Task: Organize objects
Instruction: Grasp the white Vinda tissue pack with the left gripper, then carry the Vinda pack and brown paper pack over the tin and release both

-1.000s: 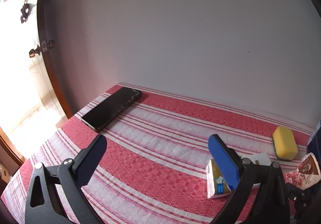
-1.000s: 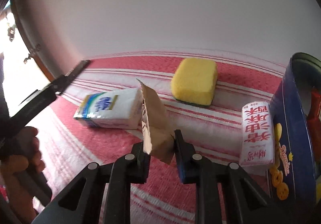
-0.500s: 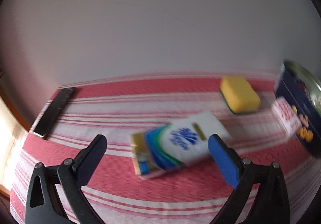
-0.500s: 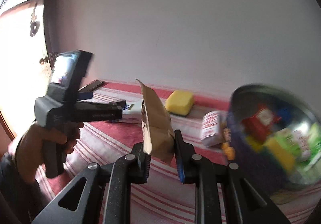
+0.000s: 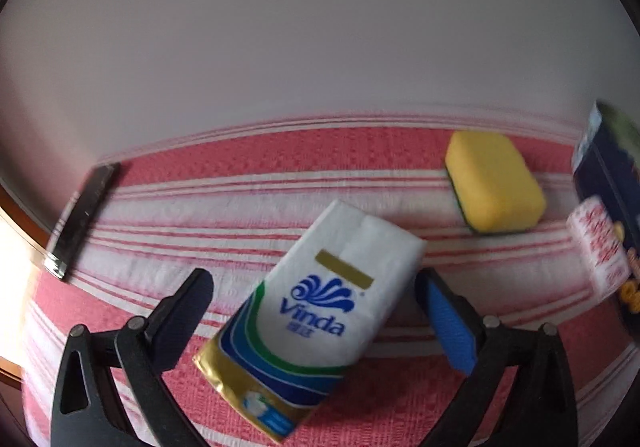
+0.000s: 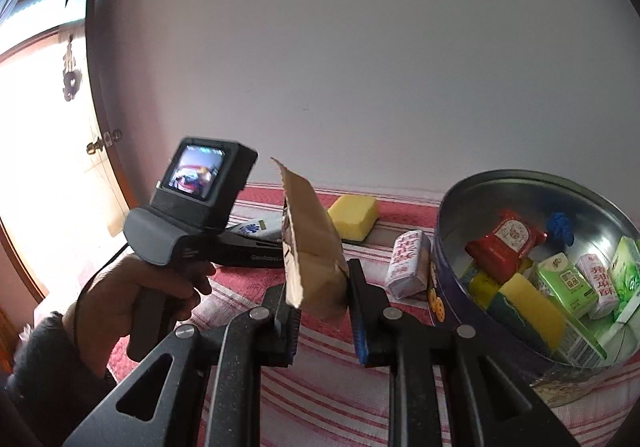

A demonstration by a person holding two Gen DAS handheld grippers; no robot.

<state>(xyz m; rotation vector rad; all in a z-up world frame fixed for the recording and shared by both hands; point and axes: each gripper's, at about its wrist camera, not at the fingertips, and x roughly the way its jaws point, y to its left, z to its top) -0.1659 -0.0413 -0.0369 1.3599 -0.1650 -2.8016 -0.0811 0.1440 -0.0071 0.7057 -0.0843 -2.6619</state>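
My left gripper (image 5: 316, 287) is open, its jaws on either side of a white Vinda tissue pack (image 5: 316, 311) that lies on the red striped cloth (image 5: 240, 203); the pads do not touch it. My right gripper (image 6: 320, 287) is shut on a brown paper packet (image 6: 310, 247) and holds it upright above the cloth, left of a round blue tin (image 6: 500, 327) filled with several small packs. A yellow sponge (image 5: 494, 187) lies beyond the tissue pack and also shows in the right wrist view (image 6: 354, 217).
A black phone (image 5: 82, 221) lies at the cloth's far left edge. A small red-and-white pack (image 6: 408, 263) lies beside the tin. A white wall stands close behind the table. A door and bright opening are at the left (image 6: 48, 167).
My left gripper swung right from the phone and closed in over the tissue pack. My right gripper rose with the brown packet and moved beside the tin, whose inside now shows.
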